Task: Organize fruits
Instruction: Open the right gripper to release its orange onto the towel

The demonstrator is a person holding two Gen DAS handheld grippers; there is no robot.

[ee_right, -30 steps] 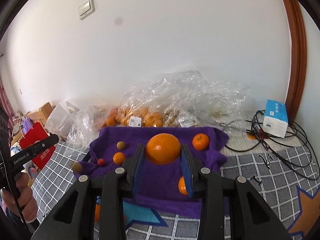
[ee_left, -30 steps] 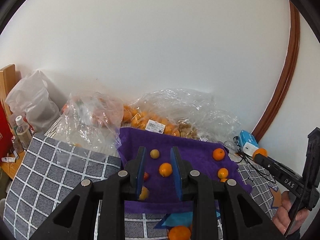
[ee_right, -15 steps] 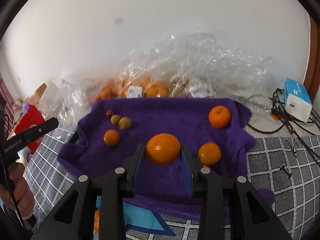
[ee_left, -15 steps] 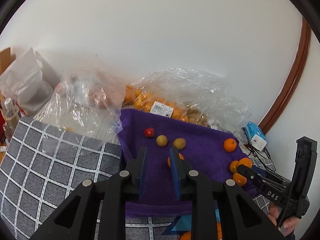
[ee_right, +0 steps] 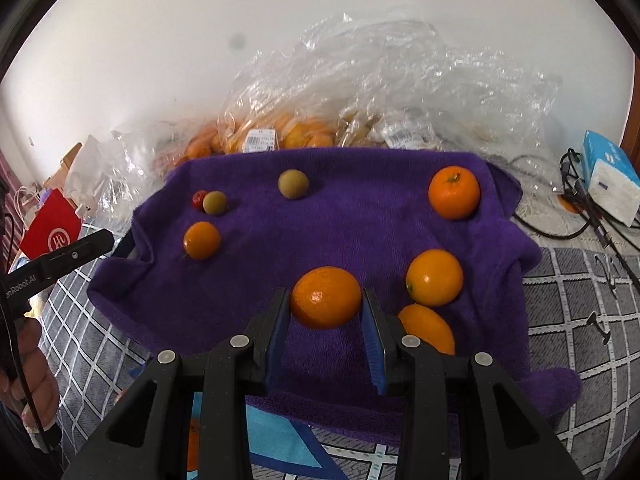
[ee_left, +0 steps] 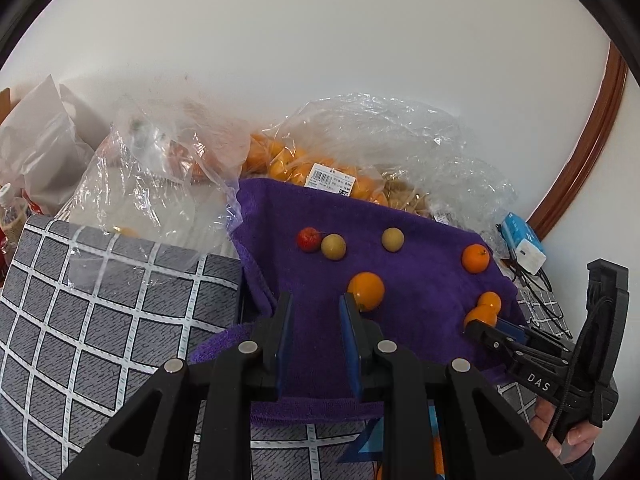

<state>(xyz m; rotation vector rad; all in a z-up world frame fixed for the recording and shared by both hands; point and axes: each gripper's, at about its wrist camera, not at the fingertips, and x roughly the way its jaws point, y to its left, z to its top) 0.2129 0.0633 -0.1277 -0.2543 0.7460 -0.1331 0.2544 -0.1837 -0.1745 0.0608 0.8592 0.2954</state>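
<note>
Both views have dropped toward the purple towel [ee_right: 340,216] — the right hand-held gripper [ee_right: 326,312] clamps an orange [ee_right: 325,297] not yet set down beside two oranges at 3 o'clock, the left hand-held gripper [ee_left: 314,340] is closed on nothing, and the sorting looks only partly done.

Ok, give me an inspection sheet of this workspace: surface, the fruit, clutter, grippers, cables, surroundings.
Surface: purple towel spread over a grey checked mat.
Job's things: three oranges to the right, one small orange to the left, two greenish-brown fruits, one small red fruit, all loose on the towel.
Clutter: plastic bags of fruit behind the towel; blue tissue pack; red bag.
Grippers: right gripper shut on an orange; left gripper shut, nothing between its pads.
Cables: black tangle at the right.
Surroundings: white wall, wooden trim.
</note>
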